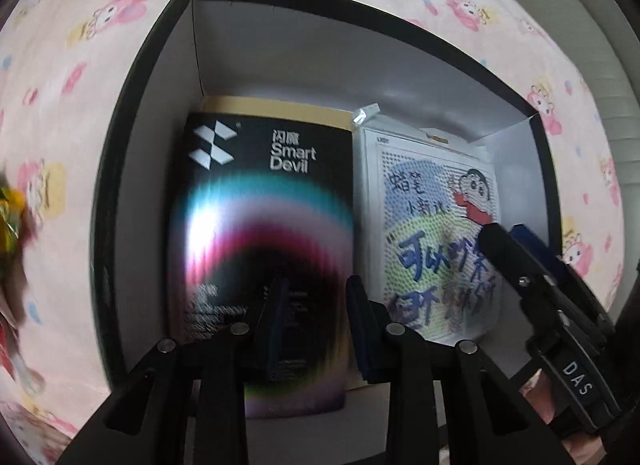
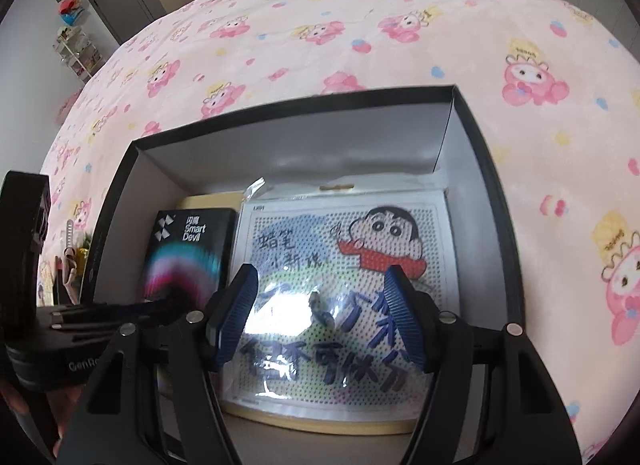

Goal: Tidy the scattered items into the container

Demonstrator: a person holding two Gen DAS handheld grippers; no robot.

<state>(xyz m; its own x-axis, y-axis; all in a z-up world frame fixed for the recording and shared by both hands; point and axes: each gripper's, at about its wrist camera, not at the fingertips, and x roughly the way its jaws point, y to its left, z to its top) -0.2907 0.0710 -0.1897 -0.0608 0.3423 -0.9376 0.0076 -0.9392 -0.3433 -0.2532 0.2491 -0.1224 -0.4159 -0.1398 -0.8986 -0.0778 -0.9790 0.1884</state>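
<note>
A black box with white inner walls [image 1: 160, 77] [image 2: 472, 133] sits on the pink bedspread. Inside lie a black "Smart Devil" package [image 1: 256, 201] [image 2: 188, 249] and, to its right, a cartoon bead board in a clear sleeve [image 1: 432, 233] [image 2: 344, 265]. My left gripper [image 1: 318, 297] hovers over the black package, jaws slightly apart, holding nothing. My right gripper [image 2: 322, 297] is open over the cartoon board, empty; it also shows in the left wrist view [image 1: 516, 253].
The pink cartoon-print bedspread [image 2: 360, 25] surrounds the box. Blurred colourful items [image 1: 12, 217] lie left of the box, also seen in the right wrist view [image 2: 72, 257]. A dark cabinet and a small shelf [image 2: 76, 49] stand beyond the bed.
</note>
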